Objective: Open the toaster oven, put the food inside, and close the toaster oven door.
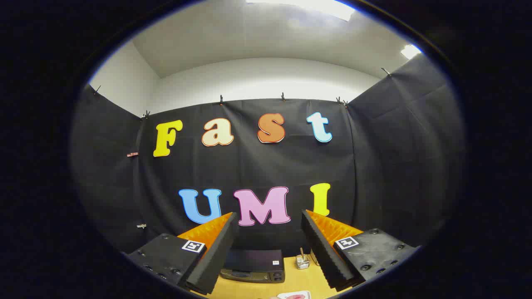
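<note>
Hovering high, the gripper (269,249) spreads its fingers wide, holding nothing. At twelve o'clock between them sits the toaster oven (254,265) on the table (249,288), its small sticker unreadable; a glass jar (302,261) stands just at its three o'clock.

You are looking through the fisheye camera riding on your hand-held gripper (269,232), facing forward along its two fingers (216,249), which stand spread apart in the foreground. The camera sits high above the worktop (299,280) and points nearly level, tilted slightly up, so the booth's black cloth wall (257,166) and the white ceiling (257,41) take most of the picture. The toaster oven (253,265) lies well ahead and below, seen from above between the fingers.
</note>
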Demonstrator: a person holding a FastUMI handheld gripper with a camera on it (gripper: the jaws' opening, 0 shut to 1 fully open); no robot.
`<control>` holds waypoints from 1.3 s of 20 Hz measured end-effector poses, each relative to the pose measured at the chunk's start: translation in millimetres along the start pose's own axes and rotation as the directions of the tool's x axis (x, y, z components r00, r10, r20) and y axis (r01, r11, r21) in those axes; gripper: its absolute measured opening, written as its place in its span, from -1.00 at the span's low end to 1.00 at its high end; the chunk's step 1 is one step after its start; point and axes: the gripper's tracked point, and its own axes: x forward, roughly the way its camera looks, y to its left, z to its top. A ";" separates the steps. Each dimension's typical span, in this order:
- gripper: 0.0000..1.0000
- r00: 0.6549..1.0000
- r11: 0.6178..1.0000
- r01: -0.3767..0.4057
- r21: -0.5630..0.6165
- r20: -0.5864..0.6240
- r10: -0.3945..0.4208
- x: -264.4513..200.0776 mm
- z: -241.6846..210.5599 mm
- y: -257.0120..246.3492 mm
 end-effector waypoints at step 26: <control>0.95 1.000 1.000 -0.014 -0.020 -0.025 0.013 3.3 -9.0 6.6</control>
